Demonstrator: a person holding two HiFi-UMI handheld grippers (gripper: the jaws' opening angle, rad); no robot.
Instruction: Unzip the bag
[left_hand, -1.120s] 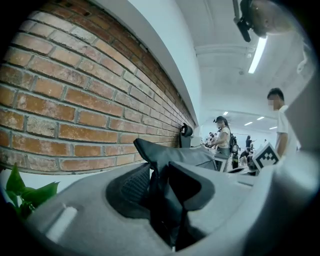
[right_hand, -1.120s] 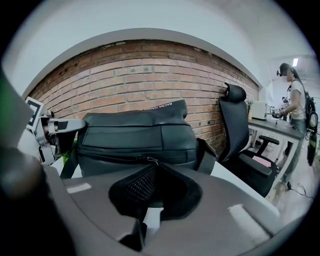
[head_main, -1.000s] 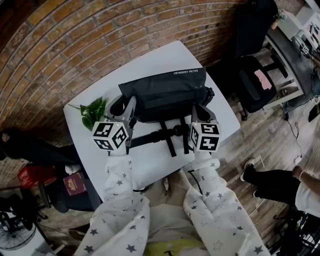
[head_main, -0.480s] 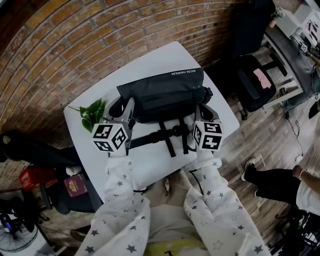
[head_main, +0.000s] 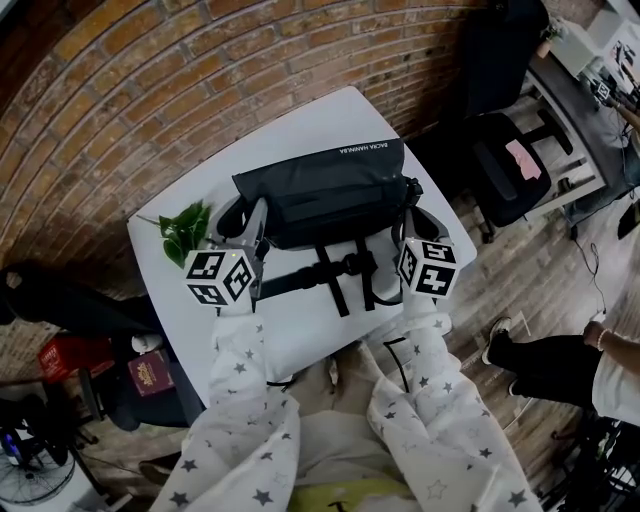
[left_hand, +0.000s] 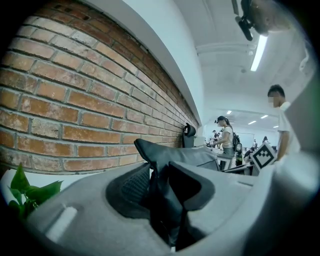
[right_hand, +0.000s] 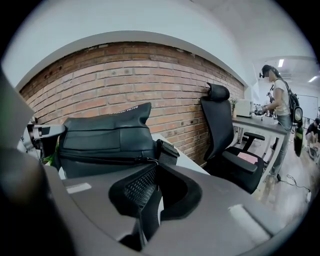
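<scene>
The left gripper view alone shows the left tongs (left_hand: 159, 172) pinching the bag's (left_hand: 182, 156) end fabric. The right tongs (right_hand: 151, 172) are pressed together by the zip pull (right_hand: 142, 160). The bag lies mid-worktop (head_main: 300, 335), with a plant (head_main: 185, 228) to its left and a chair (right_hand: 227, 145) to its right.

My bag (head_main: 325, 195) is black with small white lettering along its top edge, on a white desk (head_main: 300, 325). Green leaves (head_main: 186, 228) sit at the desk's left edge. The wall (head_main: 150, 90) is red-brown brick with pale mortar. My sleeves (head_main: 245, 390) are white with grey stars. My left claw (head_main: 257, 222) and right claw (head_main: 410, 228) are grey with black-and-white checked cubes, and their pads (left_hand: 133, 185) look black, I think.
</scene>
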